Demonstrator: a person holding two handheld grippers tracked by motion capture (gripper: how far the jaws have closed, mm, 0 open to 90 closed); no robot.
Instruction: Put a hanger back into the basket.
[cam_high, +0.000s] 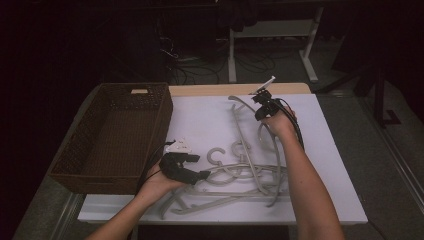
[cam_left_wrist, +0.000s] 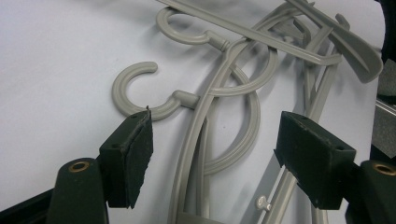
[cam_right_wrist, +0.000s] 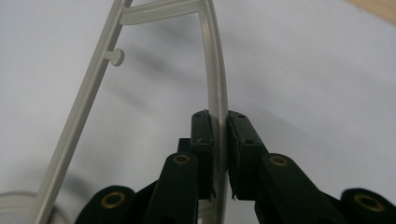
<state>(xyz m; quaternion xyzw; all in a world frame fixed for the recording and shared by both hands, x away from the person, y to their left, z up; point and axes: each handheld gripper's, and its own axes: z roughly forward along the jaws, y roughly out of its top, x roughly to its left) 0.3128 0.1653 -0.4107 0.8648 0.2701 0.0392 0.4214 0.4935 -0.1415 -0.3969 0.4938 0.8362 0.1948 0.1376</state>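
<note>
The left gripper (cam_high: 202, 174) hovers with jaws spread over the tangled pile of grey hangers (cam_high: 235, 175) near the worktop's (cam_high: 200, 117) front edge, pads clear of the plastic, a wicker basket (cam_high: 120, 135) just beside it. The right gripper (cam_high: 261, 98), farther back, pinches the curved arm of one hanger (cam_right_wrist: 217, 79).

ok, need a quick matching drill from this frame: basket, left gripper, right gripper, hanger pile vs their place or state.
Things:
1. wicker basket
2. left gripper
3. right gripper
4. hanger pile

States:
A. shut on a grey hanger arm
B. tangled on the white table top
C. open over the hooks, nothing gripped
D. at the table's left edge, nothing visible in it

Pairs: 1-D, 2-C, 3-A, 4-B
</note>
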